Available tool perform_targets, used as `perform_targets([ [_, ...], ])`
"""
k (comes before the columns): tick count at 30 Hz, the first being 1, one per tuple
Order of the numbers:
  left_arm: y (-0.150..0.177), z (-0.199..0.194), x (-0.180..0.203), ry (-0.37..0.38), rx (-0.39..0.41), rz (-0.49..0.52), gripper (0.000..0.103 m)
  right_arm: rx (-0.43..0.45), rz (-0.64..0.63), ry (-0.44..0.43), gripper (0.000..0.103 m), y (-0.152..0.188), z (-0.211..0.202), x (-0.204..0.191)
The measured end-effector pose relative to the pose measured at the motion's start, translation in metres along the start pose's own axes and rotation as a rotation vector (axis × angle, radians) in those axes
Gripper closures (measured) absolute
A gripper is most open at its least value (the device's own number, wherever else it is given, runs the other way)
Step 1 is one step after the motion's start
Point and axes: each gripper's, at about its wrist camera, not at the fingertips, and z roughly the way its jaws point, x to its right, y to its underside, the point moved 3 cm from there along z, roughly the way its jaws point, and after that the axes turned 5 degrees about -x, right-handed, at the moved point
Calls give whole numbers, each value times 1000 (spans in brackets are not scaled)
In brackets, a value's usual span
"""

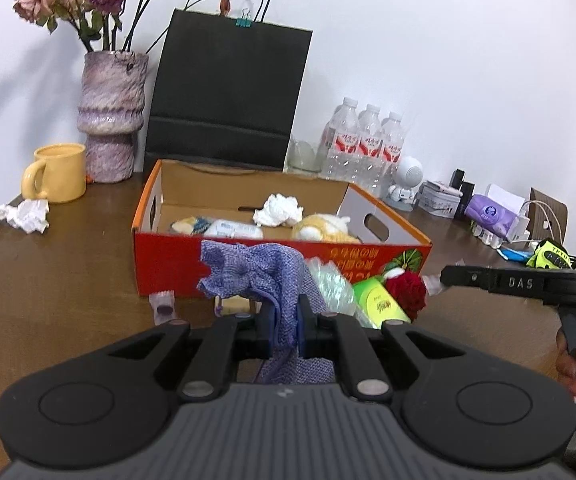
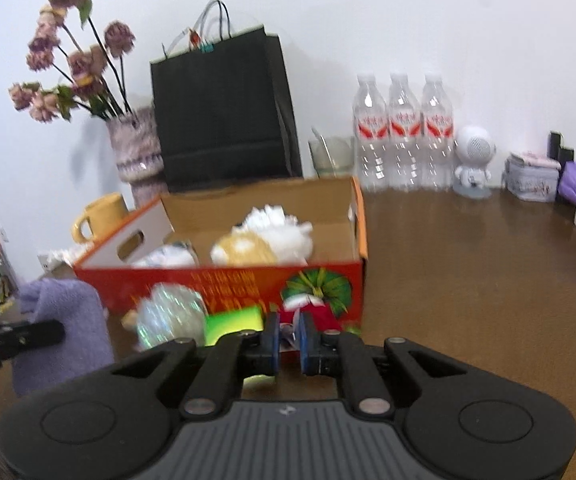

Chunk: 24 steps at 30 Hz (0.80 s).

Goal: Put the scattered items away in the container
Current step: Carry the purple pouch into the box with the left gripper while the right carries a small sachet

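The left gripper (image 1: 286, 326) held a purple cloth (image 1: 256, 272), its jaws pinched tight on the fabric, just near the red cardboard box (image 1: 168, 256) on the brown table (image 1: 68, 300). The right gripper (image 2: 289, 338) had its jaws drawn narrow around the edge of a small wrapper beside a red flower (image 2: 319, 316); whether the pads pressed it was unclear. In the box lay crumpled white paper (image 1: 280, 209) and a yellow plush toy (image 1: 323, 229). A green packet (image 1: 379, 300) lay near the box's front.
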Motion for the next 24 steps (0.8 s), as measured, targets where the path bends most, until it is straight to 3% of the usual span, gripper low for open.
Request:
perform_targets([
  [7,-53,12,-3,-9,106,24,92,104,-29,-54,94,-47,3,-17],
  [12,-98,47,-10,-17,185,-14,92,155,-22,-69,94,-85,33,-23],
  [18,-114,103,-21,-26,109,-40,92,99,1,-40,94,-111,94,-14],
  [24,-109,128,-33,-44,39,-55,92,36,36,-39,94,-113,127,-3],
])
